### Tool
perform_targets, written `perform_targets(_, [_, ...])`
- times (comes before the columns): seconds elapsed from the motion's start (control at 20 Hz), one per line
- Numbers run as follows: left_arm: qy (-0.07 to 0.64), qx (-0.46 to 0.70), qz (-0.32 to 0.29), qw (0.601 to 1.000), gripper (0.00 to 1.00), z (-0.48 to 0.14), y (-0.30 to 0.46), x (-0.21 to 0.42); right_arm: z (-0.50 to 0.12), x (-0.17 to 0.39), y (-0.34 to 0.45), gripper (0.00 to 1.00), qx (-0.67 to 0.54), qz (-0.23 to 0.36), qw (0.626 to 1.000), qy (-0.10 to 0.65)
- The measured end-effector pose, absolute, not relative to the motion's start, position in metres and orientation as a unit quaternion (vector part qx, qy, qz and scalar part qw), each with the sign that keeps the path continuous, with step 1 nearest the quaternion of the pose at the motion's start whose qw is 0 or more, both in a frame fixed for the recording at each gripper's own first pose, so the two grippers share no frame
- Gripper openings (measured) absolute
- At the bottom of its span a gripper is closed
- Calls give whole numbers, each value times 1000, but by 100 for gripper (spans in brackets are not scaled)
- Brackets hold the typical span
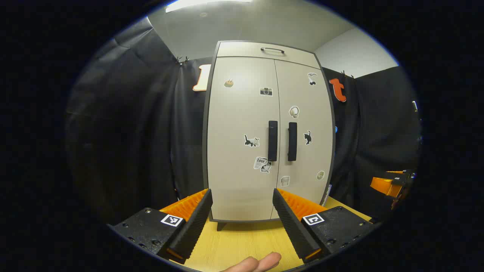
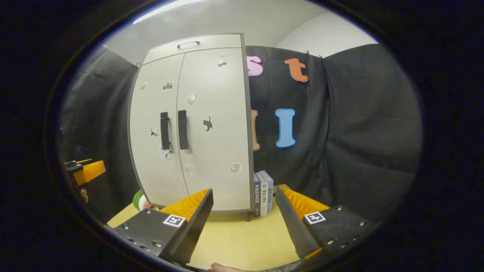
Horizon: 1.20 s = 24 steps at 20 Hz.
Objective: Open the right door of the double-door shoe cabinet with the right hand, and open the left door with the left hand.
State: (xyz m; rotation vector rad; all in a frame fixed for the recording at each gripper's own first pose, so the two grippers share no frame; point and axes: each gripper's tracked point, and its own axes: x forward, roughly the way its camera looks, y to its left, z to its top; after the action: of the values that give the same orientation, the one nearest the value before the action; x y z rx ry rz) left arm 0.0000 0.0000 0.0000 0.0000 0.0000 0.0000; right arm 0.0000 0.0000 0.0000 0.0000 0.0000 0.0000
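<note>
A pale double-door shoe cabinet [image 1: 242, 181] stands on a yellow wooden table [image 1: 242, 241], both doors closed, stickers on them. Two black vertical handles sit side by side at the middle: the left door handle [image 1: 272, 140] and the right door handle [image 1: 292, 141]. My left gripper [image 1: 242, 196] is open, some way in front of the cabinet's lower left door, holding nothing. In the right gripper view the cabinet [image 2: 211, 151] is to the left, with its handles [image 2: 183, 129] in sight. My right gripper [image 2: 244, 194] is open and empty, facing the cabinet's right edge.
Several upright books [image 2: 263, 192] stand against the cabinet's right side. A green and white object [image 2: 139, 199] lies by its left foot. The other gripper appears far off at the right [image 1: 391, 185] and at the left [image 2: 86, 172]. A fingertip [image 1: 257, 263] is at the bottom.
</note>
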Motion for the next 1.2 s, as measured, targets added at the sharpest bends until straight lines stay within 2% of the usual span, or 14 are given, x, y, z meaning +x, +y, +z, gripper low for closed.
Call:
perform_targets(0.1, [-8,10,1,1000,99,2,-1,6,3,4,0,100,-1,2,1000,-3])
perform_targets(0.25, [-12,8,-6,1000,99,-2,-5,16,8,8,2,98,-5,2,1000,-11])
perform_targets(0.3, [-11,6,-9,1000,99,-3,-6,20,9,11,5,94,-8,3,1000,-12])
perform_targets(0.35, [-9,4,-10,1000,99,-6,-6,23,10,12,8,99,-13,5,1000,-14])
perform_targets(0.9, [-15,6,-11,1000,99,-13,-3,52,18,25,20,98,-32,3,999,-26])
perform_targets(1.05, [-11,5,-17,1000,99,-20,-3,52,22,42,29,98,-23,10,999,-25])
perform_targets(1.1, [-7,3,-16,1000,99,-23,0,54,24,52,33,94,-19,14,999,-22])
perform_targets(1.2, [-2,2,-11,1000,99,-26,7,55,27,70,44,94,-16,23,1000,-15])
